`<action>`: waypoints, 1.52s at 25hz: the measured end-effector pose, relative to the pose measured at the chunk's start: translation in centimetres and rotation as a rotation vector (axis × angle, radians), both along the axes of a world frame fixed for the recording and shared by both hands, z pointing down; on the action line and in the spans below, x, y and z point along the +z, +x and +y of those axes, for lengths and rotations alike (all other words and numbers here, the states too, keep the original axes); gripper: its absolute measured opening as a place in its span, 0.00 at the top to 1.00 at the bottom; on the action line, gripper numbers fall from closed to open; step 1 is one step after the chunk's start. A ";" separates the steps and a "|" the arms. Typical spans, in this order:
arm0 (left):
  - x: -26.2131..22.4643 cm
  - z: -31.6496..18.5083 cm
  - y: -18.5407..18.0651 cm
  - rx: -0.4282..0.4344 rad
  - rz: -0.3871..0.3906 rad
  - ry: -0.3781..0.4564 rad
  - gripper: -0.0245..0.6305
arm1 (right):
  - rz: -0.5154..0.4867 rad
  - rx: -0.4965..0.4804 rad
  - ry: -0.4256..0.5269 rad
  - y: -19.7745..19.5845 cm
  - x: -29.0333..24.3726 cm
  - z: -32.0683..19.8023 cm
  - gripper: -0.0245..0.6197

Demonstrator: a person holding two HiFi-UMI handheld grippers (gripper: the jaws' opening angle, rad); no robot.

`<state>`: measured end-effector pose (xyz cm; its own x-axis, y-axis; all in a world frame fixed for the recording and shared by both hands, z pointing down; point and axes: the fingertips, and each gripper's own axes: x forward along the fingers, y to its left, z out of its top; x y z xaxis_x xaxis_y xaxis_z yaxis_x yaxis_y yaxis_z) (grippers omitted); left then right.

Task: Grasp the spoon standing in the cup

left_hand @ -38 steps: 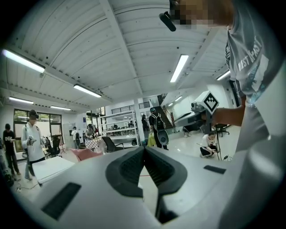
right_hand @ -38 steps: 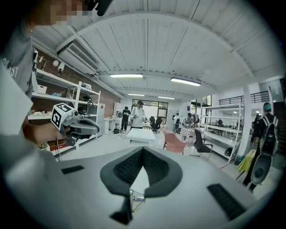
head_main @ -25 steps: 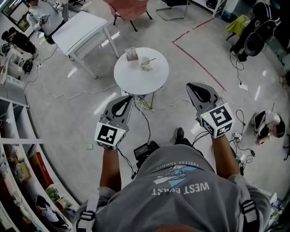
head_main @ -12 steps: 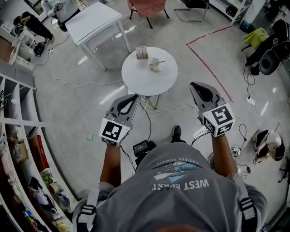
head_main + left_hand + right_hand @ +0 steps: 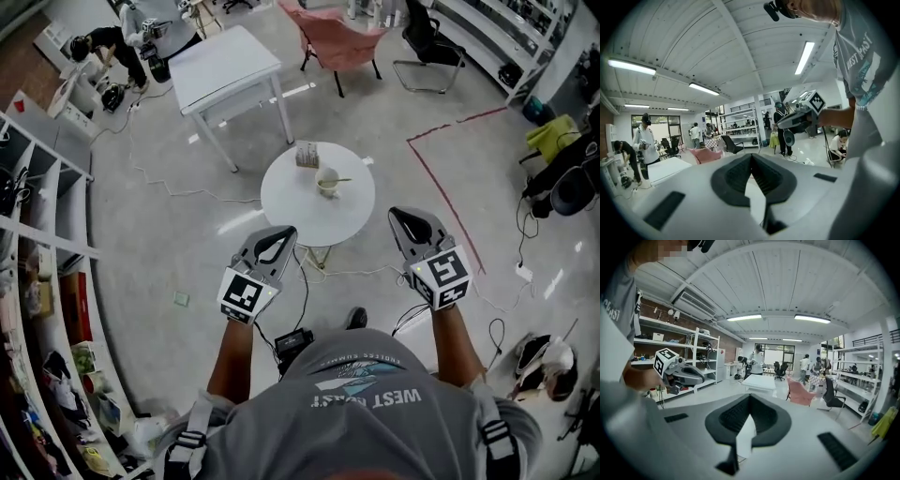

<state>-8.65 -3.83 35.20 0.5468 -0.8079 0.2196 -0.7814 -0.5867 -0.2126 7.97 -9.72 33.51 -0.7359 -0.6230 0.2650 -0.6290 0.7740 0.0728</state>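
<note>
A white cup (image 5: 327, 185) with a spoon (image 5: 340, 180) leaning out to its right stands on the round white table (image 5: 300, 211) in the head view. Both grippers hang in the air on the near side of the table, short of the cup. My left gripper (image 5: 284, 232) is by the table's near left edge, jaws together and empty. My right gripper (image 5: 397, 215) is off the table's right side, also shut on nothing. The left gripper (image 5: 751, 157) and right gripper (image 5: 750, 397) views show closed jaws; their bodies hide the cup.
A small striped box (image 5: 307, 155) stands behind the cup. Beyond are a white rectangular table (image 5: 225, 70), a pink chair (image 5: 337, 42) and a black chair (image 5: 427, 42). Shelves (image 5: 37, 244) line the left. Cables and a black device (image 5: 292, 342) lie on the floor, with red tape (image 5: 441, 187) at right.
The person and both grippers have moved forward toward the round table, which now lies closer in the head view. Both pairs of jaws stay shut.
</note>
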 end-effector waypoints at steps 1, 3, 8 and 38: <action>0.0 -0.3 0.1 -0.010 -0.001 -0.001 0.96 | -0.002 -0.010 -0.003 0.0 0.1 -0.4 0.96; -0.2 -1.0 0.3 -0.030 -0.004 0.004 0.96 | -0.008 -0.031 0.001 0.0 0.1 -1.3 0.96; -0.5 -2.0 1.1 -0.079 -0.008 -0.005 0.96 | -0.039 -0.083 -0.008 0.1 0.2 -3.0 0.96; -0.6 -11.8 -3.3 0.079 0.043 0.007 0.96 | 0.003 0.084 -0.003 -3.8 -0.6 -9.1 0.96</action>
<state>-11.93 -15.62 34.60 0.6174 -0.7636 0.1888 -0.7416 -0.6451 -0.1842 4.13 -18.81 32.94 -0.6803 -0.6816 0.2693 -0.6914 0.7188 0.0726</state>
